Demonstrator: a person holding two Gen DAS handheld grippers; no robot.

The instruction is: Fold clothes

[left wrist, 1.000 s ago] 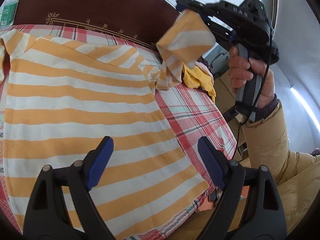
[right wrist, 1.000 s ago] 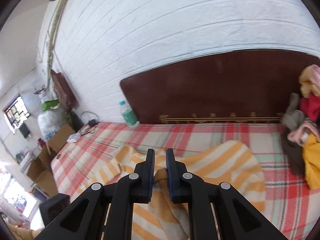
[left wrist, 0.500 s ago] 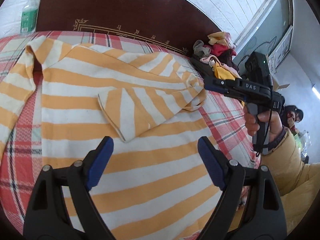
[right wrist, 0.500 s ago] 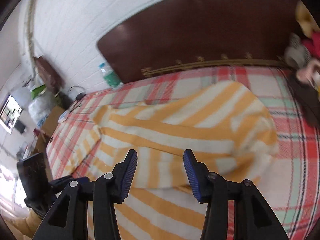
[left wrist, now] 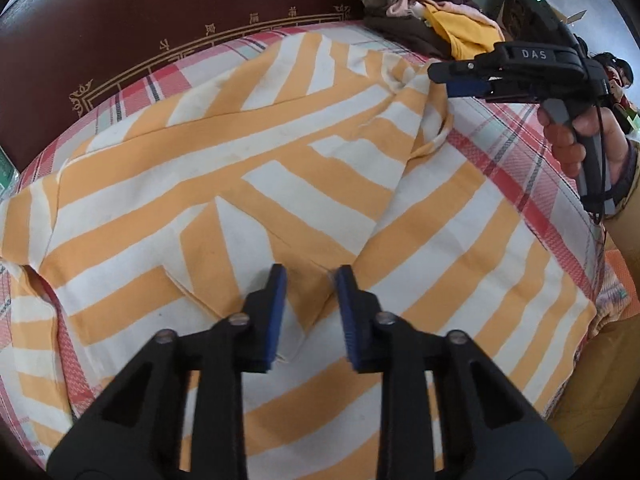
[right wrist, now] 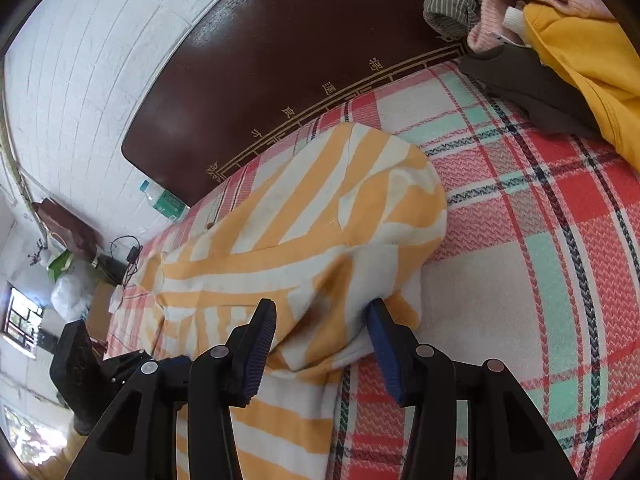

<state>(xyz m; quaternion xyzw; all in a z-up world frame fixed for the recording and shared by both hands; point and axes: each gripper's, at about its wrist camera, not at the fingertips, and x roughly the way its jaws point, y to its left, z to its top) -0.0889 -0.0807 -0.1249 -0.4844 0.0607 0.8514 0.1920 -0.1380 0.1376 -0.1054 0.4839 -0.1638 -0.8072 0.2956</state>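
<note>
Stripes of orange and white mark the shirt (left wrist: 280, 184), which lies spread on the plaid blanket (right wrist: 540, 240) of a bed, collar end toward the dark headboard (right wrist: 280, 60) at twelve o'clock. One sleeve (left wrist: 256, 248) is folded inward across the chest, its cuff end pointing toward six o'clock in the left wrist view.

Directly over that folded cuff sits the left gripper (left wrist: 310, 280); its jaws are closing, with the tip of the sleeve between the blue pads (left wrist: 276, 312), though a gap shows on each side and the pads do not yet press the cloth.

At two o'clock in the left wrist view, the right gripper (left wrist: 440, 76) is held by a hand (left wrist: 576, 140) at the shirt's shoulder edge. In its own view the right gripper (right wrist: 320, 316) straddles the bunched shoulder fold, which fills the space between its fingers (right wrist: 380, 340); the jaws stand parted, released, and the cloth rests on the blanket.

At one o'clock, well apart from the shirt, a pile of clothes (right wrist: 560, 40) lies against the headboard. A water bottle (right wrist: 162, 200) stands at the headboard's far corner, at nine o'clock.
</note>
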